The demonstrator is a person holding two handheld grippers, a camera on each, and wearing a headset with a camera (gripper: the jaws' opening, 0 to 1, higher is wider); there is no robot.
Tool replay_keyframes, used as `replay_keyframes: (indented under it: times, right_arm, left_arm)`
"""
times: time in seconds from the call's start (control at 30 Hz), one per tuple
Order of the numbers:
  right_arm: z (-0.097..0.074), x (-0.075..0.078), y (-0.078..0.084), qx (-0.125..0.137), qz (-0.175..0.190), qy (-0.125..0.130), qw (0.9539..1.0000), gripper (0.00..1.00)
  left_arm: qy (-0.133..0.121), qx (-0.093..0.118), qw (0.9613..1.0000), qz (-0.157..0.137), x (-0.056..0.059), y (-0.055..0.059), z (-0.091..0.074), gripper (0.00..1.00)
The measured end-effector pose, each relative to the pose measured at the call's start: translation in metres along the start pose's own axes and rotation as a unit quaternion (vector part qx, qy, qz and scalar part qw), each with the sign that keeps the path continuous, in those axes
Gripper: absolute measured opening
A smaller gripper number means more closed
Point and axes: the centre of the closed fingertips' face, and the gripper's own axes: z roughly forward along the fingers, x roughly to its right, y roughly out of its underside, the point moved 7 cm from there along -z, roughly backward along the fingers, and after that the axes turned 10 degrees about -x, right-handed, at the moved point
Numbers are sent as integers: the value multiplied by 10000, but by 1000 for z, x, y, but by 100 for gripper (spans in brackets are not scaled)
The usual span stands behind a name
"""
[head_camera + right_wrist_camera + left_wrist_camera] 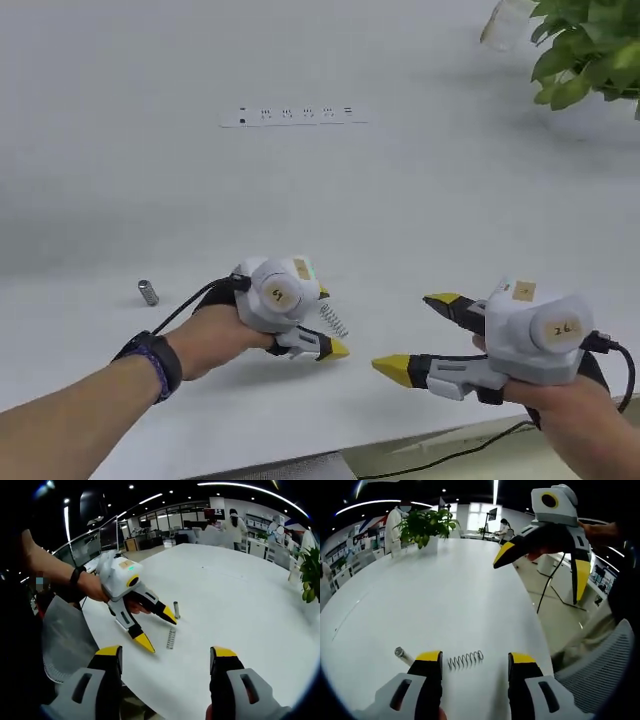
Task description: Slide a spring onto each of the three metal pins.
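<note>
Closing on the loose spring

We held the left gripper (330, 322) with its jaws spread, straddling the spring (465, 660), which lay flat on the white table (400, 200) between the tips. A metal pin (400, 653) sat just beside one jaw. The right gripper (415, 333) hovered near, spread and empty. We judged a light pinch near one end best, leaving the bore free for the pin.
</note>
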Motion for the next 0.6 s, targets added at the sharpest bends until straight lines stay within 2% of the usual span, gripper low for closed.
replay_keyframes:
  times: [0.07,0.37,0.6]
  right_arm:
    - [0,0,0,9,18,-9,10000,70]
    - [4,-1,1,-3,30,-62,10000,68]
    - [4,0,1,2,39,-62,10000,68]
  left_arm:
    - [7,15,10000,23,0,-1,2,47]
    - [113,-152,9998,113,-2,1,14,44]
    - [133,-343,9990,245,-1,8,17,41]
